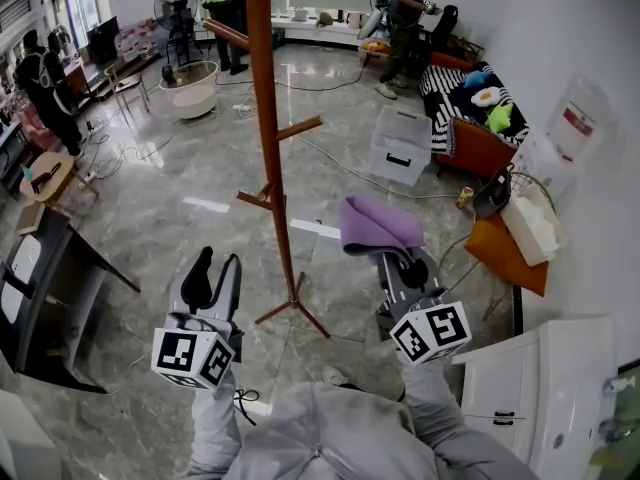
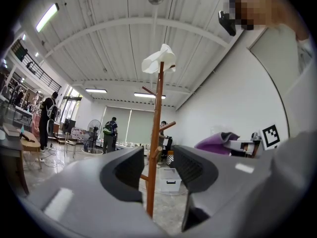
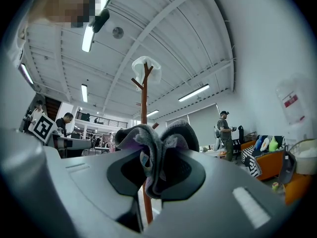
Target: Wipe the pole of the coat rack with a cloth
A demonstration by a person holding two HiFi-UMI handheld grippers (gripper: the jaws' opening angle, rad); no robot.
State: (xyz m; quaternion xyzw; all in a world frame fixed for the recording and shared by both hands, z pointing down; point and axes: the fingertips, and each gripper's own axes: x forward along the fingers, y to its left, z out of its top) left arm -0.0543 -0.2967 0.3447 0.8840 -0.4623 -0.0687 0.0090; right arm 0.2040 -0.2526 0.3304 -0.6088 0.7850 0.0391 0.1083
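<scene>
A brown wooden coat rack stands on the glossy floor; its pole rises through the middle of the head view, with side pegs and splayed feet. A white cloth hangs on its top. My right gripper is shut on a purple cloth, held right of the pole and apart from it. In the right gripper view the cloth is bunched between the jaws, the pole behind. My left gripper is open and holds nothing, low left of the pole; the pole shows through its gap.
A white storage box lies behind the rack. At right are an orange sofa with cushions, a small orange table and a white cabinet. A dark desk stands at left. People, a fan and cables fill the back.
</scene>
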